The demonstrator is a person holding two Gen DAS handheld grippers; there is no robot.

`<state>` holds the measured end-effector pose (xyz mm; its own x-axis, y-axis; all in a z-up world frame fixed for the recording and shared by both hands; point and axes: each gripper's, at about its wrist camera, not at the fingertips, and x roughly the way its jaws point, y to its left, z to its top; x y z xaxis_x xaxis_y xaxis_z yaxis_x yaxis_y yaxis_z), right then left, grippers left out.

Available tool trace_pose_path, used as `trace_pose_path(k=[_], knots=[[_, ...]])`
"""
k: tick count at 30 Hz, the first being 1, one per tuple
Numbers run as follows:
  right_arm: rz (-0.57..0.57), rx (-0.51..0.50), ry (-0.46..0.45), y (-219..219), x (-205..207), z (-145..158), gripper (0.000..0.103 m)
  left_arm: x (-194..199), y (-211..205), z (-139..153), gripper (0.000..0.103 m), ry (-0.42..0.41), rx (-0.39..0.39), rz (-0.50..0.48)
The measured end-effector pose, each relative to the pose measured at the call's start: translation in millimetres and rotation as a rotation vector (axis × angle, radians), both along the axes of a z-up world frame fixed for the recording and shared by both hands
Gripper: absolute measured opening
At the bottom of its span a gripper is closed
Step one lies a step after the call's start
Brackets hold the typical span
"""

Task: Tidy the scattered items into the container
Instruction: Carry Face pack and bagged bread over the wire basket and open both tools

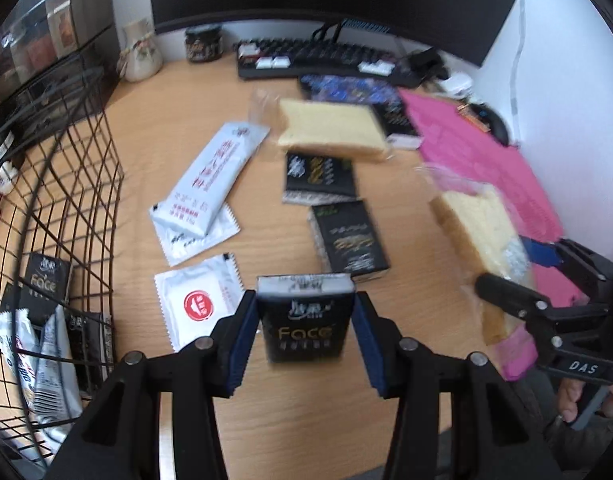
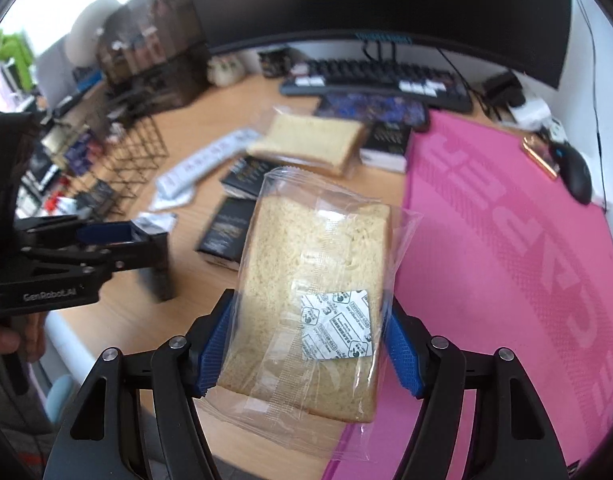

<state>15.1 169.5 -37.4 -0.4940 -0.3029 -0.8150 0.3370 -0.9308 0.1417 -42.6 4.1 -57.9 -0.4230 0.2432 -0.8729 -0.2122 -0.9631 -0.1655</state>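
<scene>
Now the left gripper (image 1: 305, 322) pinches a small black tissue pack with gold "Face" letters (image 1: 304, 316), just right of the black wire basket (image 1: 72, 184). Farther right of the basket, the right gripper (image 2: 308, 344) squeezes a bagged slice of white bread (image 2: 316, 304).

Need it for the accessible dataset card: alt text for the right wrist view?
The right tool grips a clear-wrapped slice of bread above the desk edge and a pink mat. Behind it lie black packets, another wrapped slice and a keyboard; the left tool holds a black pack.
</scene>
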Motion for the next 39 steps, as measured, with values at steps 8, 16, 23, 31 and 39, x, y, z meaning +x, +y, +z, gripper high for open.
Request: trace_pose_path(k=[8, 16, 23, 31, 39], knots=[[0.114, -0.053, 0.096, -44.3, -0.6, 56.2, 0.069, 7.0, -35.5, 41.2, 0.052, 0.103, 0.023, 0.063], [0.220, -0.106, 0.151, -102.7, -3.9, 93.0, 0.069, 23.4, -84.5, 90.4, 0.052, 0.216, 0.022, 0.148], [0.438, -0.208, 0.119, -202.2, -16.7, 112.5, 0.069, 44.9, -181.0, 119.2, 0.051, 0.268, -0.033, 0.369], [0.553, -0.195, -0.016, -287.1, -17.7, 67.7, 0.071, 56.9, -237.1, 89.5, 0.033, 0.195, -0.049, 0.488], [0.470, -0.181, 0.005, -269.4, -23.8, 72.7, 0.073, 57.1, -222.7, 85.1, 0.053, 0.177, -0.043, 0.453]])
